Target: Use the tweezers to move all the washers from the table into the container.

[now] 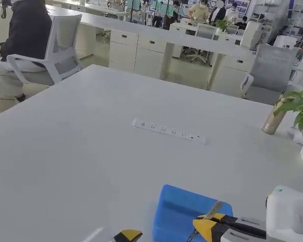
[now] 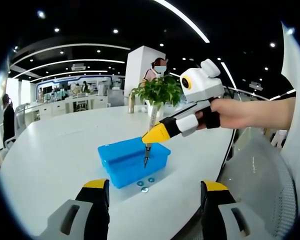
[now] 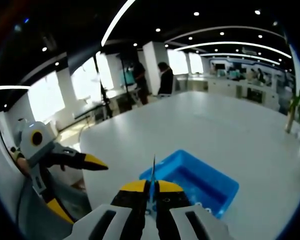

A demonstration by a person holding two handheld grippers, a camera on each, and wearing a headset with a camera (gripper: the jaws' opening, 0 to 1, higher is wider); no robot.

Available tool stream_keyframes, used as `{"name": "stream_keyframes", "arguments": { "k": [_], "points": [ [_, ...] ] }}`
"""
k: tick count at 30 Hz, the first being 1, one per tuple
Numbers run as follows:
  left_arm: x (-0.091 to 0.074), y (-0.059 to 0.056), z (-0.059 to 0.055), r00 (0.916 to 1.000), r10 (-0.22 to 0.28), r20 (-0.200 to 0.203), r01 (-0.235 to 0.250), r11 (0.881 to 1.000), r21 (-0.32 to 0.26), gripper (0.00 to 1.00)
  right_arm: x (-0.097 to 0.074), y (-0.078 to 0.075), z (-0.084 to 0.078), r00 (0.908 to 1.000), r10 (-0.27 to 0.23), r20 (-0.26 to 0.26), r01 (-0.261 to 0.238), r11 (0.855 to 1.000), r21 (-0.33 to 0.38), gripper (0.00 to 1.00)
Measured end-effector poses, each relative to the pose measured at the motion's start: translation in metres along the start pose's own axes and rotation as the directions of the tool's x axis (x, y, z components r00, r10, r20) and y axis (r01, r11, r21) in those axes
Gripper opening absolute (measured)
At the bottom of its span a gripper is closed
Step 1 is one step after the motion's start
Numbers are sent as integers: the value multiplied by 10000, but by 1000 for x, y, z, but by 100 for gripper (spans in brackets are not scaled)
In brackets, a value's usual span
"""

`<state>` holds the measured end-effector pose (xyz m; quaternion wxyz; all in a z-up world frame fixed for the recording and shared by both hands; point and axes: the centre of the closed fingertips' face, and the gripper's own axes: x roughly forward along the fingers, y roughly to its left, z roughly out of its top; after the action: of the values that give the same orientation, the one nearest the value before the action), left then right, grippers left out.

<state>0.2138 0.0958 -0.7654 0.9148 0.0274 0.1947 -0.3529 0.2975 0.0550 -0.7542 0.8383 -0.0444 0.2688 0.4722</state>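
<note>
Our right gripper (image 3: 151, 186) has its yellow-tipped jaws pressed together on a pair of slim metal tweezers (image 3: 153, 172), whose pointed end sticks out ahead of them above the blue rectangular plastic container (image 2: 124, 175). In the left gripper view the tweezers point downward with their tips just over the container's near edge; we cannot tell whether they touch it or carry anything. Our left gripper (image 2: 155, 183) has its two jaws spread wide apart with nothing between them, low over the white table (image 2: 55, 150). Three small round metal washers (image 2: 144, 189) lie close together on the table, just beside the container's near wall, between it and the left gripper's jaws. A hand (image 2: 235, 112) holds the right gripper at the right of that view. Beyond the container stands a green leafy plant (image 2: 157, 90). In the head view a white power strip (image 1: 169, 131) lies flat further up the table, with a gold-coloured bottle (image 1: 274, 117) well apart from it, toward the right edge.
</note>
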Motion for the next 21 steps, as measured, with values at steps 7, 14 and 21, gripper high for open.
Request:
{"name": "stream_keyframes", "arguments": {
  "k": [7,14,21],
  "points": [
    [0,0,0,10000,6,-23,-6,10000,-27,75,6,8,-10,9997,71,-247,-72,10000,-9,2],
    [0,-1,-1,10000,-32,-47,32,10000,-15,75,15,15,-22,9985,174,-520,-169,9998,109,2],
    [1,-1,-1,10000,-36,-64,36,10000,-36,75,25,15,-34,9969,122,-774,-113,9999,113,3]
  ]
}}
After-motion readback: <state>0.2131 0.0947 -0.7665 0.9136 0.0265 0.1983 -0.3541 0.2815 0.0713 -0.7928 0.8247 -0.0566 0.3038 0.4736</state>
